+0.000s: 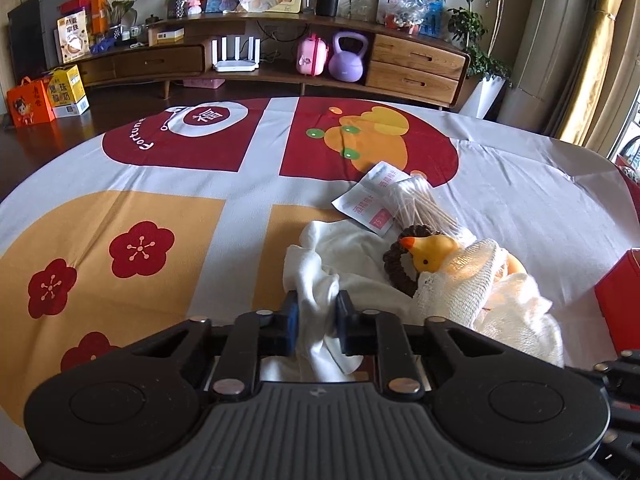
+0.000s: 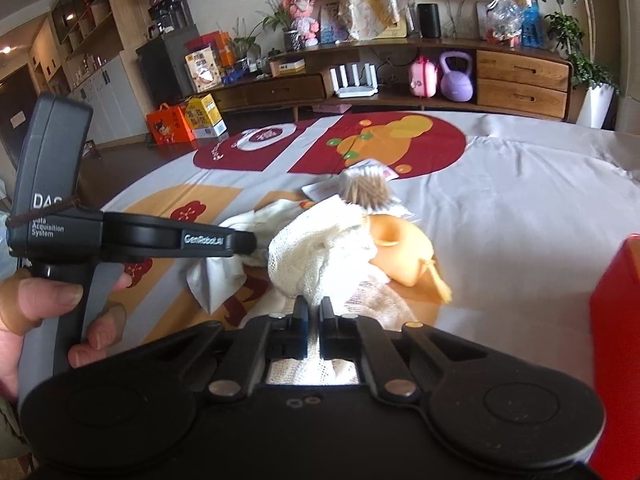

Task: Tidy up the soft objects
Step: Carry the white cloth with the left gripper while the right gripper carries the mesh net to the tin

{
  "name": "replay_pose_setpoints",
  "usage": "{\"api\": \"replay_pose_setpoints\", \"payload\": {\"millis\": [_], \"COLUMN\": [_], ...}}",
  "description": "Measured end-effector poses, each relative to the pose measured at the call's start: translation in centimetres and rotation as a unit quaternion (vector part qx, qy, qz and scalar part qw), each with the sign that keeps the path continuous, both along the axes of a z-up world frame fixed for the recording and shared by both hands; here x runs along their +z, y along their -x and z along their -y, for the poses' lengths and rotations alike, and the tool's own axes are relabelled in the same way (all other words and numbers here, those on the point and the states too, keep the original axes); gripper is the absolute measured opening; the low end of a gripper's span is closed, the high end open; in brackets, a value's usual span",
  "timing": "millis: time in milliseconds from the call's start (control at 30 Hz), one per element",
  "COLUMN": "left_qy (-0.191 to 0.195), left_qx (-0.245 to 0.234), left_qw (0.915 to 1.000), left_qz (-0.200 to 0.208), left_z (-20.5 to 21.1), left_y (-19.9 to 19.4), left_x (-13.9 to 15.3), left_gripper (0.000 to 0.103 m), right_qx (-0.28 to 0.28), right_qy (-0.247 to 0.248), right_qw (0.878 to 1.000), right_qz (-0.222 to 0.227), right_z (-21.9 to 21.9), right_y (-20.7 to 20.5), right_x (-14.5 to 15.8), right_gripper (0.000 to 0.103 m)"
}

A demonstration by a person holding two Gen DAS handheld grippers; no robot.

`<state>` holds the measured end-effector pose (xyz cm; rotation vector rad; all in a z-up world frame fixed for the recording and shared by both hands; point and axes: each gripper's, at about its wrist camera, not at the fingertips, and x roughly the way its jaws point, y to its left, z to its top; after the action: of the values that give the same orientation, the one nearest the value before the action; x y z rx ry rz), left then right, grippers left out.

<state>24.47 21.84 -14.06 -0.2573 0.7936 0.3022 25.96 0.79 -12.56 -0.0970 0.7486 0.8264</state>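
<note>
Two grips made: left gripper (image 1: 317, 312) squeezing soft white cloth (image 1: 320, 276), right gripper (image 2: 314, 314) squeezing cream net cloth (image 2: 316, 256). Next, probably lift apart gently.

A white cloth (image 1: 320, 284) lies crumpled on the patterned table cover, one fold of it drawn up and pinched. Just beside it a cream mesh gauze (image 2: 320, 256) is heaped, partly draped over a yellow rubber duck (image 1: 430, 254), its near edge bunched upward. A brown scrunchie (image 1: 400, 268) lies against the duck.
</note>
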Motion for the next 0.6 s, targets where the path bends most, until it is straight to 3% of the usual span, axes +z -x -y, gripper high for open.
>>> {"api": "replay_pose_setpoints", "payload": {"millis": [233, 600], "left_qy": [-0.004, 0.007], "left_qx": [-0.011, -0.043], "left_qw": [0.9998, 0.9975], "left_qz": [0.014, 0.056], "left_z": [0.8, 3.3], "left_y": [1.3, 4.9], "left_x": [1.5, 6.6], "left_gripper": [0.011, 0.010], "right_qx": [-0.025, -0.041], "right_qy": [-0.023, -0.063], "right_qw": [0.999, 0.997], "right_qz": [0.014, 0.035], "right_z": [3.1, 8.4], "right_y": [0.6, 2.5], "right_x": [2.4, 7.4], "right_gripper": [0.002, 0.002]}}
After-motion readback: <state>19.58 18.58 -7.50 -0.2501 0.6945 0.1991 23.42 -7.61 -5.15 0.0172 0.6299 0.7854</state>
